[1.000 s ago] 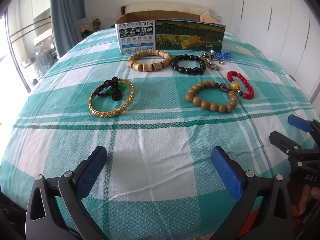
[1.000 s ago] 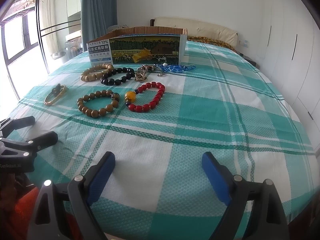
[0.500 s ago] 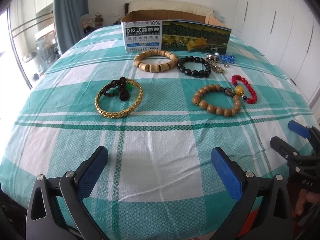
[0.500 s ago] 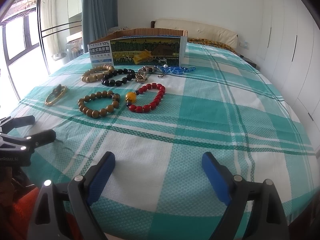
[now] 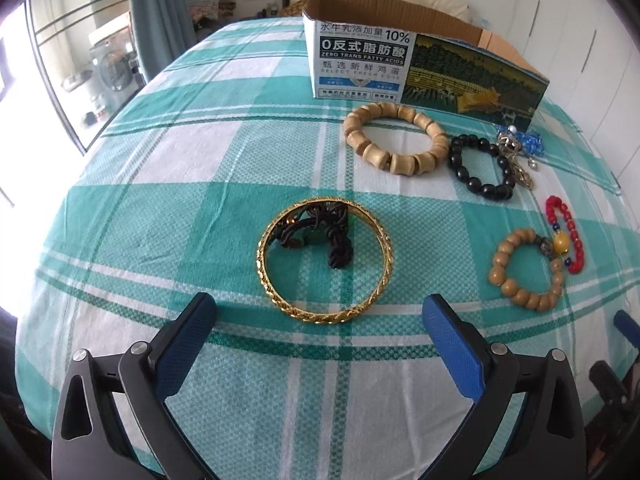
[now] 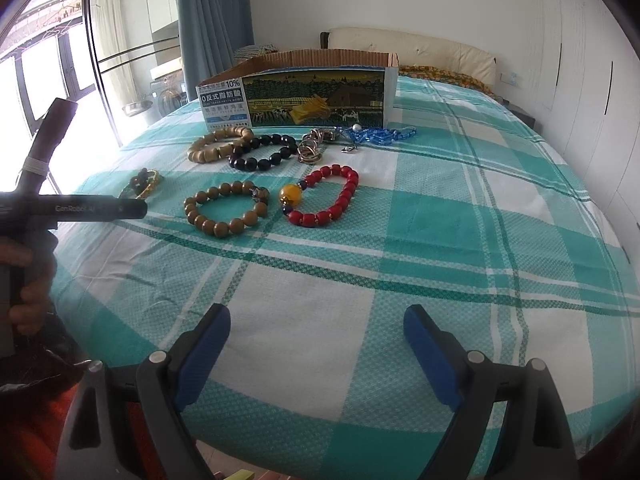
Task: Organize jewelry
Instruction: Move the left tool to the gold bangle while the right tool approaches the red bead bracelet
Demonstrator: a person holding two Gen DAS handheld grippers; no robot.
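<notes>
1. Jaws of the left gripper stand released and empty, just short of the gold bangle, which lies flat on the bed with a dark cord piece resting inside its ring.
2. Approach low: slide one pad inside the ring's near edge, one outside, avoiding the cord.
3. Right gripper hangs released, empty, well apart from the beads.
4. Cardboard box behind looks the likely destination.

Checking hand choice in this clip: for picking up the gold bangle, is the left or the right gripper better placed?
Left. The left gripper is open with the gold bangle just ahead between its fingers. The right gripper, also open, faces bare bedspread, the bangle far to its left.
</notes>
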